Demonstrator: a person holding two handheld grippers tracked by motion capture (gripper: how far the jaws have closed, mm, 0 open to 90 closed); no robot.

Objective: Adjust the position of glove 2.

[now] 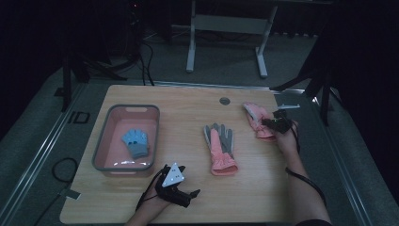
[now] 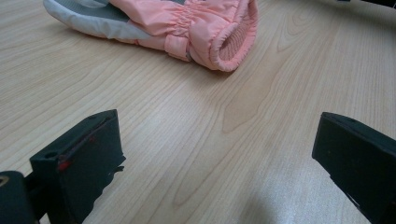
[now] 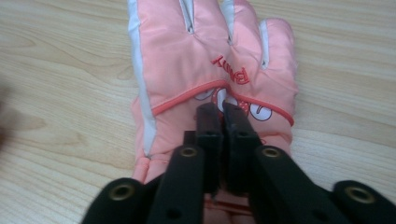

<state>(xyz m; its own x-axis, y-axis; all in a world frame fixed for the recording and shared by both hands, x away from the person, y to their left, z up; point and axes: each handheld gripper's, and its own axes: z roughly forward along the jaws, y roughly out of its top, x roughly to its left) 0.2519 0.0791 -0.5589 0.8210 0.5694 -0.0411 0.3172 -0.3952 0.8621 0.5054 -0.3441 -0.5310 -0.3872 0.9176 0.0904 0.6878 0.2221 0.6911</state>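
A pink glove [image 1: 256, 120] with red lettering lies flat near the table's right edge, and my right gripper [image 1: 273, 123] comes down on it from the cuff side. In the right gripper view the jaws [image 3: 224, 109] are pressed together on the fabric of this glove's back [image 3: 210, 56], just below the fingers. A second glove [image 1: 221, 146], pink and grey, lies in the middle of the table with its cuff toward me. My left gripper [image 1: 188, 180] rests low near the front edge, open, and faces that cuff [image 2: 205, 28] with bare wood between its jaws [image 2: 215, 135].
A pink basin [image 1: 101, 141] with a grey rim stands at the left and holds a small blue glove [image 1: 136, 141]. A round grey cap [image 1: 225, 100] sits in the tabletop near the far edge. Beyond the table stand the legs of a white frame [image 1: 190, 47].
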